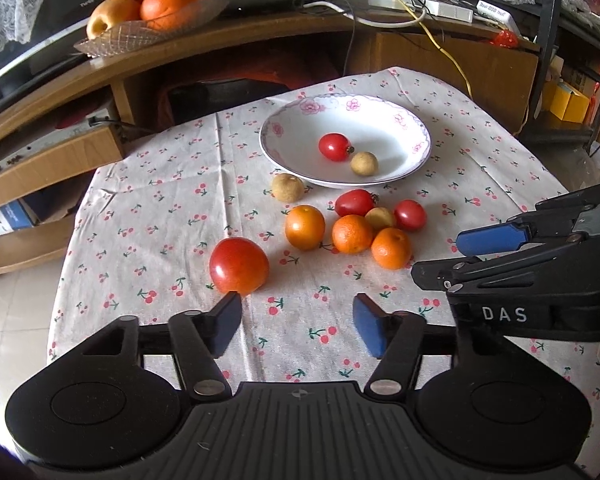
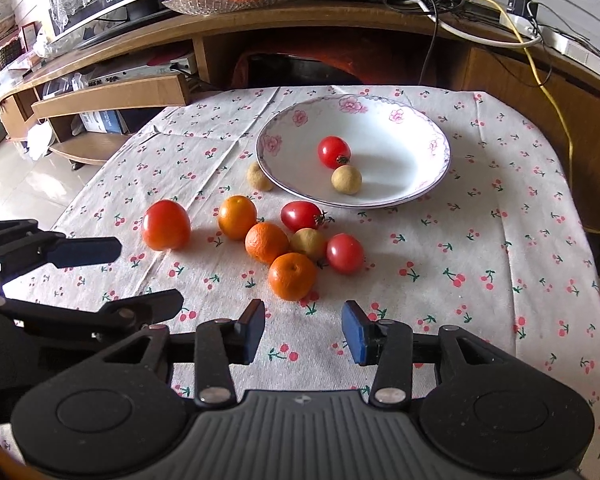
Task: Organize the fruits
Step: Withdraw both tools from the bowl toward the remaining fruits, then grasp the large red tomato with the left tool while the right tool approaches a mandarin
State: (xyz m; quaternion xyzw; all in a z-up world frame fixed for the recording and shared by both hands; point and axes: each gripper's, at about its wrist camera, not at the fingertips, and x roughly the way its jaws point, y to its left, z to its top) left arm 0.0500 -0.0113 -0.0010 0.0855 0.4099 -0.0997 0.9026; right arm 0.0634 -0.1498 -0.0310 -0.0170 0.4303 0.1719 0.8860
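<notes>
A white flowered bowl (image 1: pixel 404 128) (image 2: pixel 404 148) holds a cherry tomato (image 1: pixel 333 146) (image 2: pixel 333 152) and a tan longan (image 1: pixel 364 163) (image 2: pixel 346 179). On the cherry-print cloth lie a large tomato (image 1: pixel 239 265) (image 2: pixel 166 225), three small oranges (image 1: pixel 305 227) (image 1: pixel 352 233) (image 1: pixel 391 248), two cherry tomatoes (image 1: pixel 354 202) (image 1: pixel 409 215) and two longans (image 1: pixel 287 187) (image 1: pixel 380 218). My left gripper (image 1: pixel 296 322) is open, its left pad just short of the large tomato. My right gripper (image 2: pixel 304 330) is open and empty, just behind the nearest orange (image 2: pixel 292 276).
A wooden TV stand (image 1: pixel 220 52) runs behind the table, carrying a glass dish of big oranges (image 1: pixel 156 20) and tangled cables (image 1: pixel 380 4). Tiled floor (image 1: pixel 8 312) lies to the left. The right gripper (image 1: pixel 540 264) juts in at the right of the left wrist view.
</notes>
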